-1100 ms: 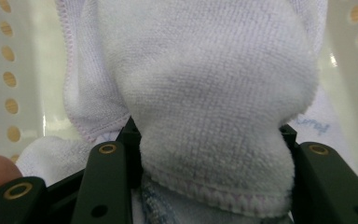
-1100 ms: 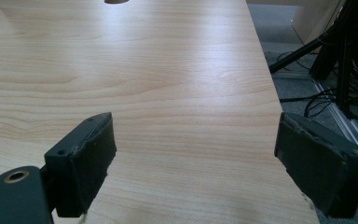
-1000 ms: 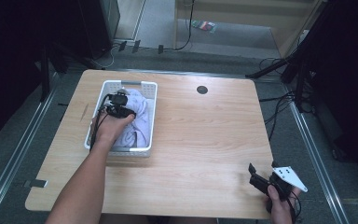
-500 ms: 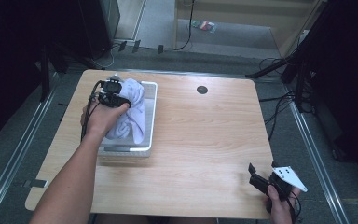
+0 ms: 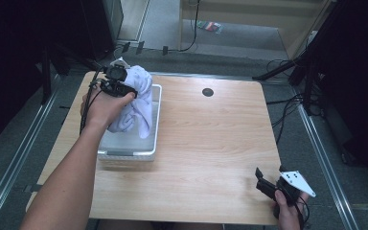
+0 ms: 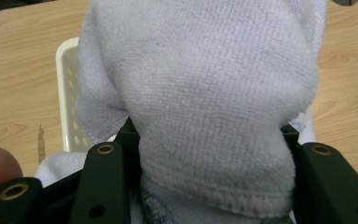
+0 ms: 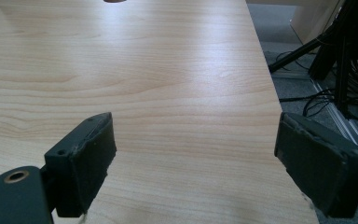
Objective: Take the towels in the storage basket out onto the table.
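White towel (image 5: 136,98), gathered in a bunch, hangs lifted above the far half of the white perforated basket (image 5: 155,120), its lower folds trailing down inside the rim. In the left gripper view the towel (image 6: 205,102) bulges between the 2 black fingers (image 6: 103,186) of the left gripper (image 5: 117,81), which are closed on a thick fold near the stitched hem, with the basket wall (image 6: 70,93) at 9 o'clock behind it.

Step in hand, as judged: lifting the towel out of the basket. The next move likely calls for raising it until the trailing folds pass the rim, then carrying it toward 3 o'clock over the bare wood.

The basket sits at the 10 o'clock part of the desk (image 5: 211,143), near the left edge. Open room lies from the centre toward 3 and 5 o'clock; a round cable hole (image 5: 208,92) lies near the far edge at 1 o'clock.

The right gripper (image 5: 273,187) rests at 5 o'clock, close to the near and right edges. In the right gripper view its fingers (image 7: 81,163) stand wide apart and hold nothing, bare desk (image 7: 168,93) between them; the desk's right edge and the floor cables (image 7: 317,105) lie just beyond the right finger.
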Demonstrator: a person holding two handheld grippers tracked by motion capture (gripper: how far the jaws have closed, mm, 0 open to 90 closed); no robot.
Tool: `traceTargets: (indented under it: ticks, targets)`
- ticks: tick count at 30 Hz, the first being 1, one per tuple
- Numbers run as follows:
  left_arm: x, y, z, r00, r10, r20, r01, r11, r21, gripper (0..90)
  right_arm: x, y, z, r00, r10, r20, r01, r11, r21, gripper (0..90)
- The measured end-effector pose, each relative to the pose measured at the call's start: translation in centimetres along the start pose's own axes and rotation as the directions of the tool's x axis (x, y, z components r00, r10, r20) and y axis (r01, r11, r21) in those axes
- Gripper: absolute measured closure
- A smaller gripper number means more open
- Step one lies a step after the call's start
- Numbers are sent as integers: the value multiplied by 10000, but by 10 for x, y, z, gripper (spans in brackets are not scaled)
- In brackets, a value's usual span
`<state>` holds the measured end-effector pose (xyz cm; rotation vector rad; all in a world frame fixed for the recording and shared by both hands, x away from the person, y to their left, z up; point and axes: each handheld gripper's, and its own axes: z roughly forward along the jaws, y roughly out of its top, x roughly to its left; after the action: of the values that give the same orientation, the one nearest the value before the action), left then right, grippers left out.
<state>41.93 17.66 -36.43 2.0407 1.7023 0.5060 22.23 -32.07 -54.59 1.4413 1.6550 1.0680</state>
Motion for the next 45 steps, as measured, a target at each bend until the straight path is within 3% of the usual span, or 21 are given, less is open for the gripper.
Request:
traceTargets:
  ticks: [9,23,32,45]
  targets:
    - [-26,12,-9,9996,191,184,-189,9998,-120,491,0,0,0,10000,-4,6,4,10000,15,126]
    - [-85,28,-3,9967,609,532,-606,9981,-64,491,-1,0,0,10000,74,-16,-74,10000,20,126]
    - [-121,34,9,9918,828,977,-829,9966,-28,489,-1,0,-1,9998,161,-66,-161,9999,-1,126]
    - [-161,35,35,9875,508,1490,-551,9982,250,480,-2,0,-1,9997,230,-111,-231,9997,-20,126]
